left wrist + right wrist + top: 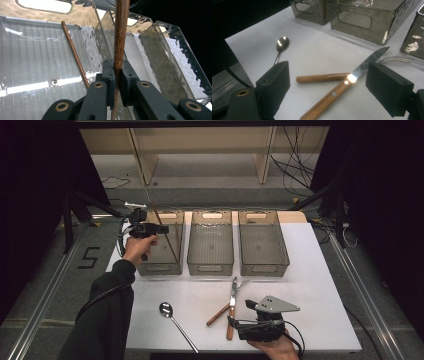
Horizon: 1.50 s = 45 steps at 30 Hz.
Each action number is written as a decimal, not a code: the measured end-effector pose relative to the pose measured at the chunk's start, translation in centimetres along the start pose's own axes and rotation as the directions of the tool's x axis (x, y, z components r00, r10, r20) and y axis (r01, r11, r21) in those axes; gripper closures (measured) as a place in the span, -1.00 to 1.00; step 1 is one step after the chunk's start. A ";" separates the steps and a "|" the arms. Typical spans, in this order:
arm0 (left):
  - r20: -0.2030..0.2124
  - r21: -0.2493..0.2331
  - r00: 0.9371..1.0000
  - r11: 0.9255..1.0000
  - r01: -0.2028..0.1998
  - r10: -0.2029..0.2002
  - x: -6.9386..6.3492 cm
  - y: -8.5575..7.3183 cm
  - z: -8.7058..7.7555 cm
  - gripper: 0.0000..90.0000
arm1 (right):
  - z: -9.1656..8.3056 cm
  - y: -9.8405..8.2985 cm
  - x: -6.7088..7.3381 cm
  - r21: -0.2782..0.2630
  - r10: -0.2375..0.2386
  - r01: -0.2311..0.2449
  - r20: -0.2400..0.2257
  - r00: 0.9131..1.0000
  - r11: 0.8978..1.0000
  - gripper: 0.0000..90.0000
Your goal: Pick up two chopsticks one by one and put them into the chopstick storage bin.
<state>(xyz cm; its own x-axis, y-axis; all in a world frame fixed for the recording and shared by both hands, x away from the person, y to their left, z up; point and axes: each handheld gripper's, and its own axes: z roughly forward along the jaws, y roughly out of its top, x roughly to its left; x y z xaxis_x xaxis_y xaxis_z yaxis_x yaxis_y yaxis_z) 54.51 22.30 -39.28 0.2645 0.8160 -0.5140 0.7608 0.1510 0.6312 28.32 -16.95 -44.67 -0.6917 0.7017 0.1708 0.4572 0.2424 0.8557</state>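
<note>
Left gripper (pixel 161 228): black body, trailing cable, brass-ringed pivots, black fingers (pixel 109 75). Right gripper (pixel 239 315): black, grey three-cornered plate, cable, blocky fingers (pixel 274 81). Dark long sleeve (pixel 107 312), lower left.

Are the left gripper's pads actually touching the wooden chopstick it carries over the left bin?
Touching. The left gripper view shows the left gripper with both pads pressed against the chopstick, no gap on either side.

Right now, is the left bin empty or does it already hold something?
Not empty: the left bin holds one chopstick leaning inside, while the left gripper clamps a second chopstick above it.
</note>
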 end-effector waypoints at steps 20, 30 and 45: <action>-0.100 0.045 0.995 0.999 0.004 0.001 -0.6 0.1 0.6 -0.19 | 0.0 0.0 0.0 0.000 0.000 0.000 -0.003 1.000 1.000 -0.54; -0.029 -0.019 0.999 0.999 -0.032 0.031 -1.8 -1.1 -2.2 -0.48 | 0.0 0.3 0.7 0.006 -0.004 0.004 -0.001 1.000 1.000 -0.55; 0.043 -0.105 0.987 0.983 -0.150 0.155 -3.4 -8.2 -7.7 -0.54 | 1.8 1.2 3.6 0.080 -0.045 0.050 -0.067 0.997 0.995 -0.59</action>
<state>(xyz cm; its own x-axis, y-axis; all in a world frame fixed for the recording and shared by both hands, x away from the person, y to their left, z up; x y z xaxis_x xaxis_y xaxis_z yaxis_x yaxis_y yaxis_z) 42.81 22.59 -38.31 0.4045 0.8048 -0.4344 0.6464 0.0844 0.7584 27.35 -12.90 -43.92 -0.7473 0.6438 0.1642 0.4652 0.3306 0.8211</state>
